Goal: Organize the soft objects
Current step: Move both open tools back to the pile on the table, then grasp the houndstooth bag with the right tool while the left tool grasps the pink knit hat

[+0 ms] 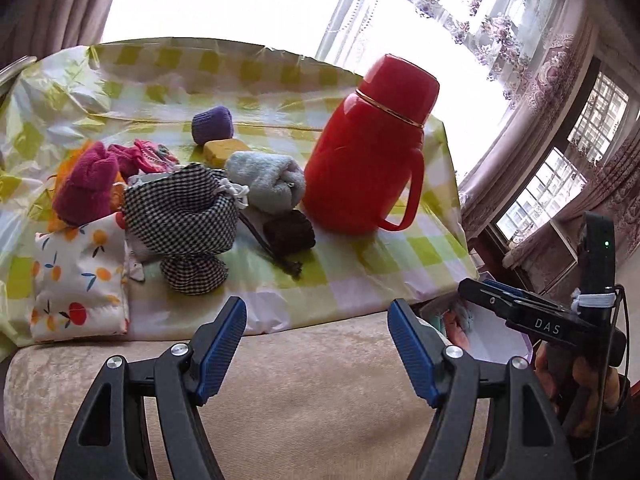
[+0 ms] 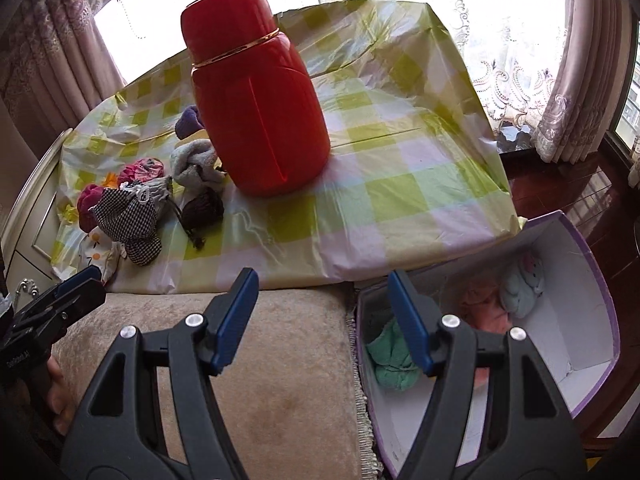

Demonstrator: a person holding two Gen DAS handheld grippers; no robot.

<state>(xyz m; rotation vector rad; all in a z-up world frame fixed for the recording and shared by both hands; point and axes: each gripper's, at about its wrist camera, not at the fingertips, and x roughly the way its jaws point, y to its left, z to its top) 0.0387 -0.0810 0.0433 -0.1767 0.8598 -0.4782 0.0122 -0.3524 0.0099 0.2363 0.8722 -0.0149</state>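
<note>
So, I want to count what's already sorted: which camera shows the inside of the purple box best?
The right wrist view: the purple box lies open there, with green, pink and pale blue bundles inside. The left wrist view shows only a sliver of it behind the right gripper.

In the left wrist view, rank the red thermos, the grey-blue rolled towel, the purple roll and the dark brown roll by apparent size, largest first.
1. red thermos
2. grey-blue rolled towel
3. purple roll and dark brown roll: they look alike; the brown one is nearer, so unranked.
</note>
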